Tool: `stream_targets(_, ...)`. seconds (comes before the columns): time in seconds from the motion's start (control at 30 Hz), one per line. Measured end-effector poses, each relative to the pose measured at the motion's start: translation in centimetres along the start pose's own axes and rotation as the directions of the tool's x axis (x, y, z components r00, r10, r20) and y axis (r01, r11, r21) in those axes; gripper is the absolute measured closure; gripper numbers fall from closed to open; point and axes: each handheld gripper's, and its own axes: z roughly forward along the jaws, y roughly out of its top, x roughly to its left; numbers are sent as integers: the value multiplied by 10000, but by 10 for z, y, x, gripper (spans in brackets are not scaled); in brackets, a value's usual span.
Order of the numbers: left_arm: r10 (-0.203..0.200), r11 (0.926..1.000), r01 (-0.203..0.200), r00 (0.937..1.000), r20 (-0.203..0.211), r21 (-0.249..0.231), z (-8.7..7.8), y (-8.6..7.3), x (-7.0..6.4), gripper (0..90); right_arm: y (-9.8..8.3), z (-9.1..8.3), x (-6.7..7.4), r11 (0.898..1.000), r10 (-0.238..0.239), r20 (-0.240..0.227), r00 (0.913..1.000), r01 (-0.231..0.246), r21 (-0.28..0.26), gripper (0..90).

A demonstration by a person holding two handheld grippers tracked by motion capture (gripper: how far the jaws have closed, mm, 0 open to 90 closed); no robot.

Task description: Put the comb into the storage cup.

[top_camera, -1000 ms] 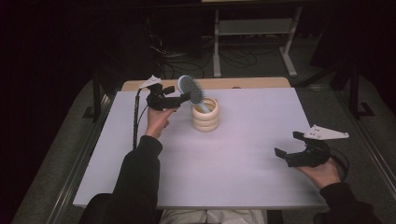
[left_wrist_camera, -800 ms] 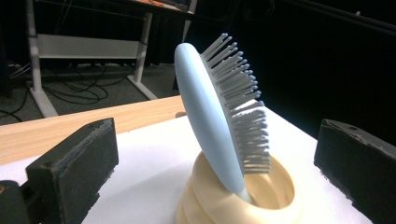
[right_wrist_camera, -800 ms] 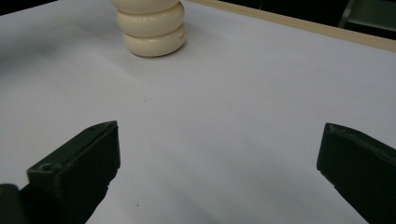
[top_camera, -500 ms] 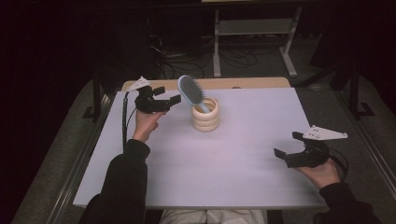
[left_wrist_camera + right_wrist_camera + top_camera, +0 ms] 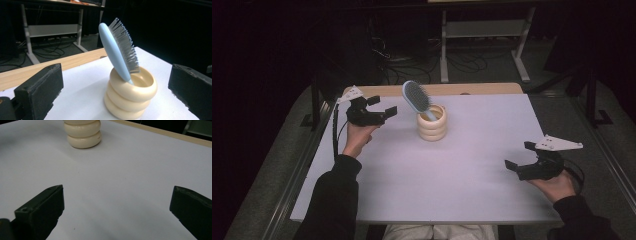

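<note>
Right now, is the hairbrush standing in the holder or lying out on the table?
In: the hairbrush stands handle-down in the cream ringed holder, leaning on its rim.

Light-blue hairbrush [image 5: 113, 53] with grey bristles, cream ringed holder [image 5: 130, 98], white table [image 5: 462, 175].

No readable text, labels, brands or numbers — none on any surface

Beyond your white surface [image 5: 472, 170], with its bare wooden strip [image 5: 472, 89] along the far edge, you see a grey metal stand [image 5: 482, 30] and loose cables [image 5: 399, 60] on the dark floor [image 5: 557, 95].
</note>
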Motion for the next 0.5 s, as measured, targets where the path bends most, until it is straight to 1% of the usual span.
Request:
stream_targets(0.1,-16,10000,16,10000,10,20,-4,-4,0,0,0,0,0,10000,-4,-31,10000,4,-7,0)
stream_targets(0.17,79,10000,-79,10000,-6,46,-7,-6,0,0,0,0,0,10000,-10,-20,10000,10,16,0)
stream_targets(0.23,87,9999,-87,10000,-10,51,-11,-7,-1,0,0,0,0,10000,-22,-4,10000,22,31,0)
stream_targets(0.5,253,9997,-253,9996,-131,47,-30,-9,-2,0,0,1,1,10000,-36,-30,10000,36,37,0)
